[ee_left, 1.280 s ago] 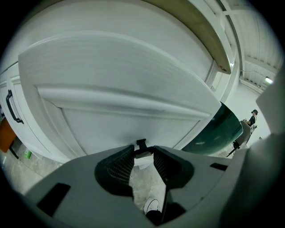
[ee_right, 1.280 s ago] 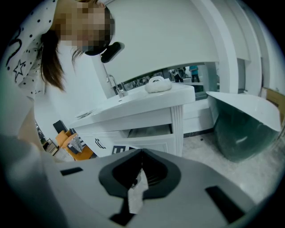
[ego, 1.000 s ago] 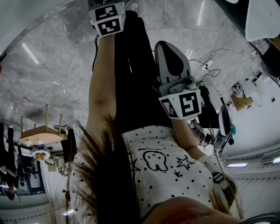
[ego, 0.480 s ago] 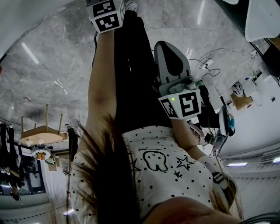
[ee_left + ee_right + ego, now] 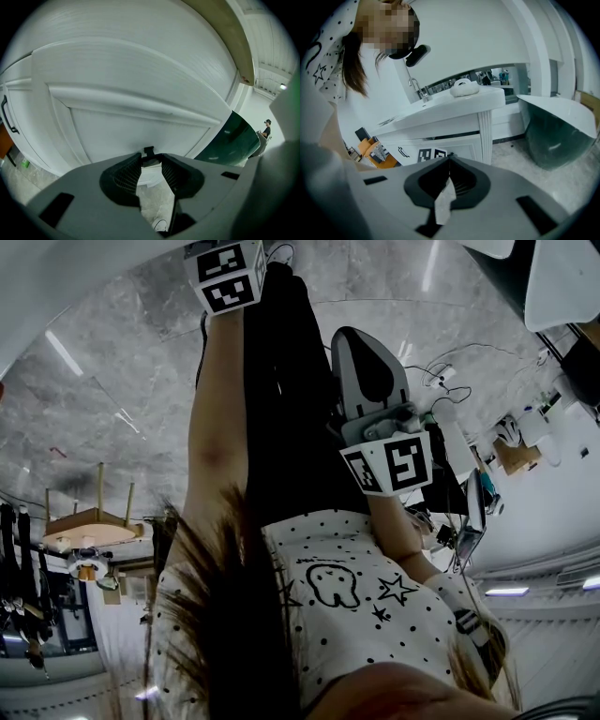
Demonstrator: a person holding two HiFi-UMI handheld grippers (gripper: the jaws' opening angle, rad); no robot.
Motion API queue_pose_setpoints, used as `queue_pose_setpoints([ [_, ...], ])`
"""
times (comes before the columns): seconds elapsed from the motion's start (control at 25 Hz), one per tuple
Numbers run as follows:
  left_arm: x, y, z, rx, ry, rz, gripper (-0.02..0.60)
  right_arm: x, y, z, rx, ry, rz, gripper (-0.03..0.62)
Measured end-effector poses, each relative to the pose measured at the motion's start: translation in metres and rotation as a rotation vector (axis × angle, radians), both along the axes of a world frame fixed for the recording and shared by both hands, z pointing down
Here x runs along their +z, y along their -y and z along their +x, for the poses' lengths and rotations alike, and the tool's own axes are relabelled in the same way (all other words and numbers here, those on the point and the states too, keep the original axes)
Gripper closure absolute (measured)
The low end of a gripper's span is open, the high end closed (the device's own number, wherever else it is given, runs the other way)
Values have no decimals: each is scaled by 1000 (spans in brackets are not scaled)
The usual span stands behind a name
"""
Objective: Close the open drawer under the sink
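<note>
1. Apart and empty: the jaws of the left gripper (image 5: 151, 161), aimed close at a white panelled front (image 5: 140, 117). Touching it or just short of it, impossible to tell.
2. Pressed together at the tips, gripping nothing: the jaws of the right gripper (image 5: 449, 160), with only pale floor (image 5: 534, 159) showing through the slit lower down.
3. Beyond the right jaws: the drawer (image 5: 464, 146) under the sink (image 5: 454, 105), standing out a little, with a dark gap above its front. Close against that front, the left gripper's marker cube (image 5: 433, 153).
4. Compared with a second ago, in the head view: the left cube a touch nearer the top edge, the right gripper in the same spot.
5. No drawer anywhere in the head view, only hair (image 5: 234, 615), a dotted shirt (image 5: 366, 615) and a bare arm. Left cube clipped by the top edge there.
6. At the left rim of the left gripper view, a black handle (image 5: 5, 115), partly cut off. To the right, a dark green tub (image 5: 234, 140), half hidden behind the white front.
</note>
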State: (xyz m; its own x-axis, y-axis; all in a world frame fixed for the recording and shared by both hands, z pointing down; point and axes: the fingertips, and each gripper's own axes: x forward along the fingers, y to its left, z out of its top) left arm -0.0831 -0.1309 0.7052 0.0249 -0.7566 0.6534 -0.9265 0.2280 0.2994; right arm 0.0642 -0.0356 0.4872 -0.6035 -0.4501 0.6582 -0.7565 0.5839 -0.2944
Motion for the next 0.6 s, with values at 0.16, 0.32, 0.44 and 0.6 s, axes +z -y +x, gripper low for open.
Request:
queue_pose_setpoints([
  [0.16,0,-4,-2,1,2,8,445,2,-4,-3,-5,-2,-5,579],
  [0.32,0,3,-2,4,-2,9,445,1,-1,-4,-9,-2,-6,580],
  [0.44,-6,11,-6,6,14,12,445,1,-1,-3,-11,-5,-8,579],
  [0.6,-6,13,-8,0,17,11,445,0,-1,-4,-13,-4,-8,579],
])
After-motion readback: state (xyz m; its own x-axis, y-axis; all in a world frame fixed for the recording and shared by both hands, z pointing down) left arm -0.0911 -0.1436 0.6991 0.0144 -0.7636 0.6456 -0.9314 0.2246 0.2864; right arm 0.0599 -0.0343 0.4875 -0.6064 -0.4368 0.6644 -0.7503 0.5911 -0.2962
